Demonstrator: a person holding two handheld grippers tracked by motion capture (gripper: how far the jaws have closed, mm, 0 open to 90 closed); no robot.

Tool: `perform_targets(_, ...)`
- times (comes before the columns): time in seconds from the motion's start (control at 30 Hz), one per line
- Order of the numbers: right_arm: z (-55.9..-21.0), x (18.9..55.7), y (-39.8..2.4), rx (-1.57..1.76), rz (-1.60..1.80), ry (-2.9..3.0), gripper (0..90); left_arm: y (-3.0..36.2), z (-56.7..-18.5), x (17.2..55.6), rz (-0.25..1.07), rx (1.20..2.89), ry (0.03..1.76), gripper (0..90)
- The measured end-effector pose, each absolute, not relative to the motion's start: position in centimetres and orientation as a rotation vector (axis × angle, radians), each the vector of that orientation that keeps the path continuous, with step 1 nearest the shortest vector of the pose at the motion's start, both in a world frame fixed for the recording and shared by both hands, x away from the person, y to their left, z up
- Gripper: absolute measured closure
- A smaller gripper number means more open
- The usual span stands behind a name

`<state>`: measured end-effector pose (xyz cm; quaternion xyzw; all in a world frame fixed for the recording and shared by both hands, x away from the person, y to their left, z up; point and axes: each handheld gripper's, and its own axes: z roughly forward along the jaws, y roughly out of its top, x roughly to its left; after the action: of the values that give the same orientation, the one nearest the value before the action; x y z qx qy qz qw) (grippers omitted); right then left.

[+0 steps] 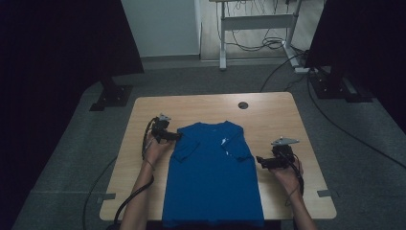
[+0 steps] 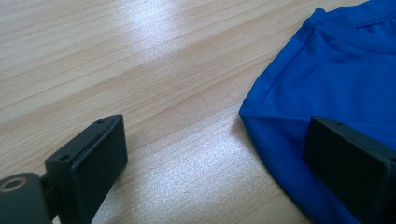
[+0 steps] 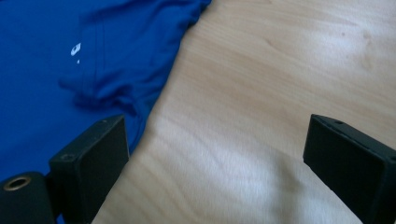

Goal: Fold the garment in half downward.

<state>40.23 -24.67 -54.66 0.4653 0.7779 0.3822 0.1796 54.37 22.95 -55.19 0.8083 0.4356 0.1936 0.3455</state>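
Blue knit tee [image 1: 213, 177] flat on woodgrain table [image 1: 277, 117], both tongs agape.

A: Blue shirt [image 1: 213, 177], high view: the hem is cut off by the picture's bottom edge, past the table's [image 1: 282, 115] near edge.

B: Noted. Small white mark near its collar: too small to be read.

A: Left gripper view: the shirt's folded corner is partly covered by the far-side jaw.

B: Both forearms are cut off at the bottom edge.

Beside the blue shirt [image 1: 213, 177], both bare forearms carry black grippers with blocky screw-holed jaws, trailing cables and grey three-cornered plates.
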Motion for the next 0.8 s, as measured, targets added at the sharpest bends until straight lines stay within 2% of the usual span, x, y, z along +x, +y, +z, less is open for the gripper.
perform_targets(0.8,-54.8,46.1,-22.2,1.263,1.151,2.223,8.4,22.9,-55.2,54.3,0.504,2.097,1.134,6.2)
